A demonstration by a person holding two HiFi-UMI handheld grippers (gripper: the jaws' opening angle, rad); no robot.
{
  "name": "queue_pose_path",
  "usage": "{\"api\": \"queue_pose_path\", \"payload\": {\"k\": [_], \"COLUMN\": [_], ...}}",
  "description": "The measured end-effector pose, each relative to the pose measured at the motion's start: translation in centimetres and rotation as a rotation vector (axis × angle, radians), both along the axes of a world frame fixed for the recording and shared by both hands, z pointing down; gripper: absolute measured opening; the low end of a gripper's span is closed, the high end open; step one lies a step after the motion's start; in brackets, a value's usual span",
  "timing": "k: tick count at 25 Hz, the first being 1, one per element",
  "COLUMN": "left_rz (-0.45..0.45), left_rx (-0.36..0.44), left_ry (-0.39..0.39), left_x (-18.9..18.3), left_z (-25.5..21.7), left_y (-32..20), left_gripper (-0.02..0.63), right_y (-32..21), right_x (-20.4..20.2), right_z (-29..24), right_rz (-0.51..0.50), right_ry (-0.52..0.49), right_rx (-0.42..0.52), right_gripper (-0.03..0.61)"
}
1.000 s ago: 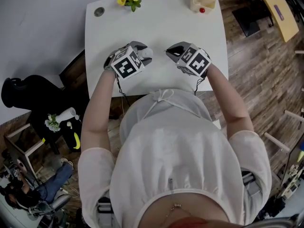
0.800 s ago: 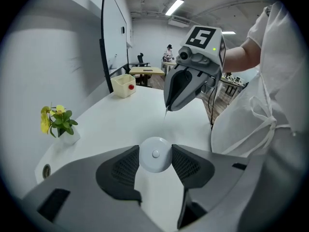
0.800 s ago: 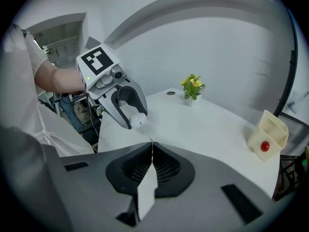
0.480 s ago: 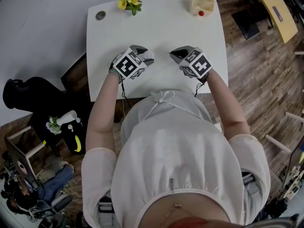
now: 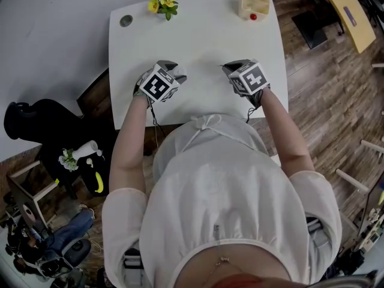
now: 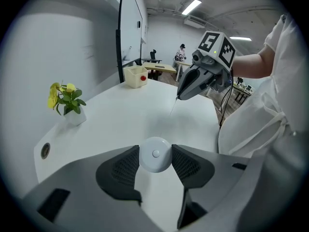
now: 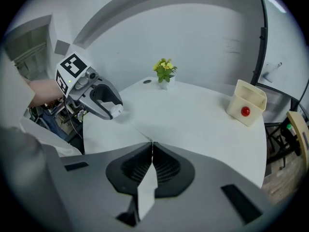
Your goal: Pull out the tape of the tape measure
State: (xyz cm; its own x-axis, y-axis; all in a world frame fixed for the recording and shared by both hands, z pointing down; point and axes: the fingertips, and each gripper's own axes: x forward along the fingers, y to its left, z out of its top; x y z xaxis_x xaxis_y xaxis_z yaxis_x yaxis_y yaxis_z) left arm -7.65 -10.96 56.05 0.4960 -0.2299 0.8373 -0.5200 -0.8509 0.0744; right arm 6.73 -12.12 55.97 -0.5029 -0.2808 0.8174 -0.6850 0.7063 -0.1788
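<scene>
A round white tape measure (image 6: 155, 154) sits clamped between the pads of my left gripper (image 6: 155, 159); in the head view it shows as a white disc (image 5: 179, 74) at the tip of that gripper (image 5: 171, 77). My right gripper (image 7: 152, 146) is shut on the end of a thin tape (image 7: 137, 131) that runs back to the tape measure (image 7: 116, 110). In the head view the right gripper (image 5: 228, 69) hangs to the right of the left one, with a short gap between them over the white table (image 5: 204, 38). From the left gripper view the tape (image 6: 173, 108) hangs as a fine line below the right gripper's tip.
A small pot of yellow flowers (image 5: 163, 0) stands at the table's far edge, with a round grommet (image 5: 126, 20) to its left. A cream box with a red ball (image 5: 255, 3) occupies the far right corner. The person's body is against the near edge.
The two grippers have drawn apart: the left moved left and nearer, the right moved right, and the gap between them has widened with the tape stretched across it.
</scene>
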Motion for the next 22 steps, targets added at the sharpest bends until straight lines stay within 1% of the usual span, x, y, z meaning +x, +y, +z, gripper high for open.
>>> {"api": "queue_pose_path", "payload": {"k": [3, 5, 8, 13, 17, 18, 21, 22], "left_rz": [0.005, -0.007, -0.028, -0.040, -0.062, -0.070, -0.100, -0.117], "left_rx": [0.019, 0.018, 0.001, 0.014, 0.010, 0.014, 0.033, 0.028], "left_ry": [-0.052, -0.073, -0.051, -0.081, -0.054, -0.062, -0.128, -0.128], "left_x": [-1.0, -2.0, -2.7, -3.0, -2.9, -3.1, -4.7, -5.3], "left_z": [0.7, 1.0, 1.0, 1.6, 1.6, 1.7, 2.2, 2.3], "left_y": [-0.2, -0.3, -0.3, -0.9, -1.3, -1.6, -2.5, -2.7], "left_gripper": [0.227, 0.227, 0.227, 0.227, 0.227, 0.227, 0.227, 0.227], "right_y": [-0.9, -1.2, -1.1, -1.4, -1.8, -2.0, -2.7, -2.7], "right_x": [1.7, 3.0, 3.5, 3.1, 3.5, 3.9, 5.9, 6.5], "right_z": [0.4, 0.9, 1.1, 1.7, 1.5, 1.6, 2.2, 2.3], "right_rz": [0.051, 0.097, 0.147, 0.177, 0.227, 0.237, 0.267, 0.277], "right_ry": [0.061, 0.062, 0.016, 0.037, -0.004, 0.005, 0.062, 0.062], "right_rx": [0.011, -0.013, -0.062, -0.060, -0.107, -0.107, -0.087, -0.090], "right_gripper": [0.009, 0.009, 0.009, 0.009, 0.009, 0.009, 0.009, 0.009]}}
